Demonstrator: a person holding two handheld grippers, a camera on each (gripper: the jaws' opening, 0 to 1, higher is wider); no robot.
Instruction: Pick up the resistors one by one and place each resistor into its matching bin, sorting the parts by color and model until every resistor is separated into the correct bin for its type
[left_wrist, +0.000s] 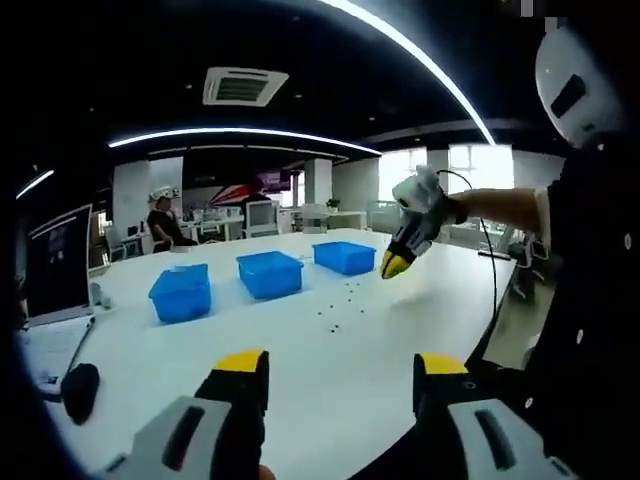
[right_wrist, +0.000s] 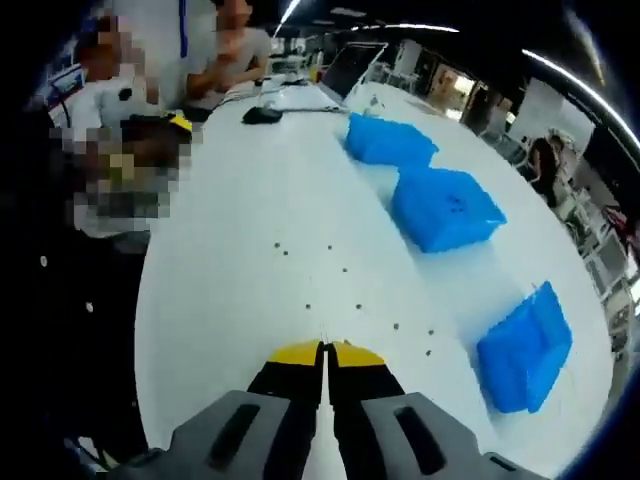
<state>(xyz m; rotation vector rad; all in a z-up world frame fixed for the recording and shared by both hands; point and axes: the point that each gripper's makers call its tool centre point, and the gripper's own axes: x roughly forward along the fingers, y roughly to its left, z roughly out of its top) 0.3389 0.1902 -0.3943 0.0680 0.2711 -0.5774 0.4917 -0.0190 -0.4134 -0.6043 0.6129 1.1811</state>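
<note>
Three blue bins (left_wrist: 270, 273) in a row on the white table (left_wrist: 330, 370); roughly ten resistors (right_wrist: 345, 270) scattered. Left gripper (left_wrist: 340, 375) released; right gripper (right_wrist: 326, 352) clenched, grasping nothing discernible.

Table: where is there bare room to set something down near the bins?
The table is bare between the left gripper and the scattered resistors. It is also bare between the resistors and the person's side in the right gripper view. It is crowded around the three blue bins and by the laptop.

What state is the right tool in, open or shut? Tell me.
Shut. In the right gripper view the right tool's yellow-tipped jaws meet with a thin seam between them, above the white table. Whether it holds a resistor: cannot tell.
</note>
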